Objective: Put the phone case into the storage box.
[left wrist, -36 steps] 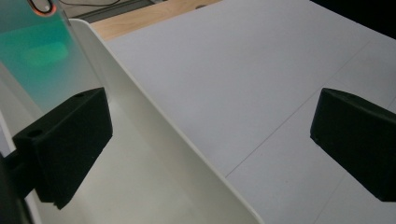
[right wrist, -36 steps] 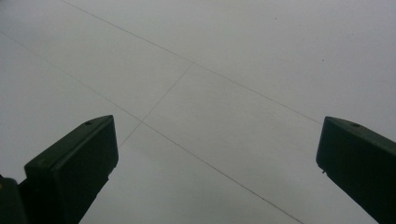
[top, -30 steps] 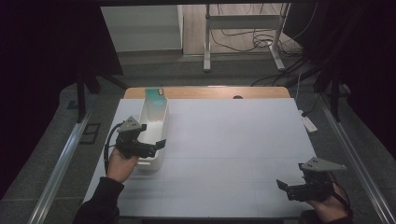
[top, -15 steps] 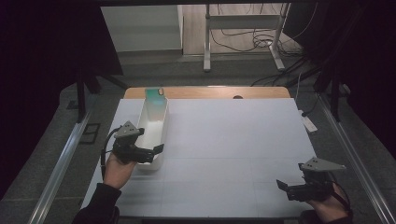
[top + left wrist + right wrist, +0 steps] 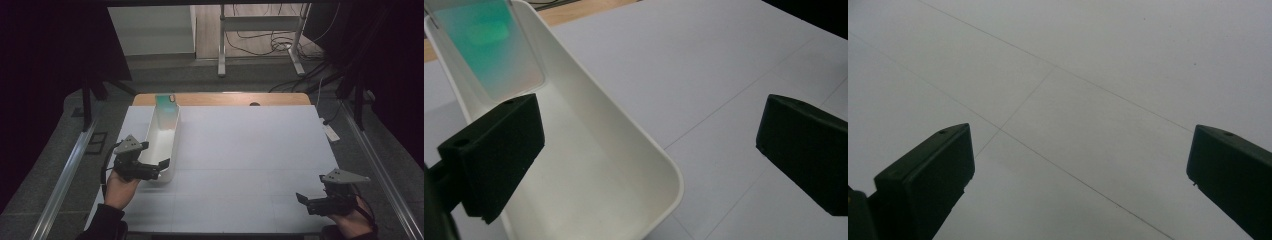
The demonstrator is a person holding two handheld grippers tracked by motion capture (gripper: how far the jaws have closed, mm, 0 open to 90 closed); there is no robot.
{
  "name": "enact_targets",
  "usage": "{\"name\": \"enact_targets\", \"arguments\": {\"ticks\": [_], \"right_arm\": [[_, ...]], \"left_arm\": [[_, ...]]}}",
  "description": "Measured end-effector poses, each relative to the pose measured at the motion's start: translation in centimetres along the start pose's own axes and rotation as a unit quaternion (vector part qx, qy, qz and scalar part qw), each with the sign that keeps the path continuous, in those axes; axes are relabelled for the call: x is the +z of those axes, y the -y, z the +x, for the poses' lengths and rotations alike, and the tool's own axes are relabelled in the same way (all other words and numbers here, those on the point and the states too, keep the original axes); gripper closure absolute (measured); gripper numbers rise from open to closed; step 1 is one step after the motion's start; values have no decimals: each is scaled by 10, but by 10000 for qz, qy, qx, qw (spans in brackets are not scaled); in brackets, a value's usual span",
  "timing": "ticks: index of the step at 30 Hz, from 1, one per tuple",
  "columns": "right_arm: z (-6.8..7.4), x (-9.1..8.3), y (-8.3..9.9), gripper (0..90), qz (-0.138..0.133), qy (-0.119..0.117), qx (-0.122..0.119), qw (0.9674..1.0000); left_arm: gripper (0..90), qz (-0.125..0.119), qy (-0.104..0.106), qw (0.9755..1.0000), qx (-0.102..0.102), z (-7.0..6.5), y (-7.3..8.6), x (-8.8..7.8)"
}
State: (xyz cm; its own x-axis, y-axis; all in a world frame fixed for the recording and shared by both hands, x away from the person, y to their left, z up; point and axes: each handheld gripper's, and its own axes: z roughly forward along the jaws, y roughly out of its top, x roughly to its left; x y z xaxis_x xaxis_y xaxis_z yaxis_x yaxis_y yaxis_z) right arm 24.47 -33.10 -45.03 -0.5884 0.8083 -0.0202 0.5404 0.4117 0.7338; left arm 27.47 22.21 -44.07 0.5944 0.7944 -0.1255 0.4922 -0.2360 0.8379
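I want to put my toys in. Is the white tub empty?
Nearly empty: the white tub shows a bare floor, with just a green card leaning at its far end.

On your tabletop (image 5: pixel 240 150): tray (image 5: pixel 162 142) along the left edge, card (image 5: pixel 166 100) leaning inside its far end, left tool (image 5: pixel 159 169) over its near end.

Left gripper (image 5: pixel 161 166) jaws spread wide, straddling near right wall of white tray (image 5: pixel 172 150): one jaw inside tray, other over bare table (image 5: pixel 250 150). Tray wall is the obstacle between jaws. Ahead inside tray: free channel until green card (image 5: pixel 489 45) leaning at far end. To its right: open table, free passage. Right gripper (image 5: pixel 303 200) jaws wide apart over bare table; free room ahead and to both sides. Well apart from left gripper, wide gap between.
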Motion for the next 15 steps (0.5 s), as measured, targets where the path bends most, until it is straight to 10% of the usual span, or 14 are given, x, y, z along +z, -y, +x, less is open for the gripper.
{"name": "enact_targets", "arguments": {"ticks": [15], "right_arm": [[0, 0, 0, 0, 14, 3, 5, 10000]], "left_arm": [[0, -47, -94, 9999, -79, -2, 13, -16]]}}
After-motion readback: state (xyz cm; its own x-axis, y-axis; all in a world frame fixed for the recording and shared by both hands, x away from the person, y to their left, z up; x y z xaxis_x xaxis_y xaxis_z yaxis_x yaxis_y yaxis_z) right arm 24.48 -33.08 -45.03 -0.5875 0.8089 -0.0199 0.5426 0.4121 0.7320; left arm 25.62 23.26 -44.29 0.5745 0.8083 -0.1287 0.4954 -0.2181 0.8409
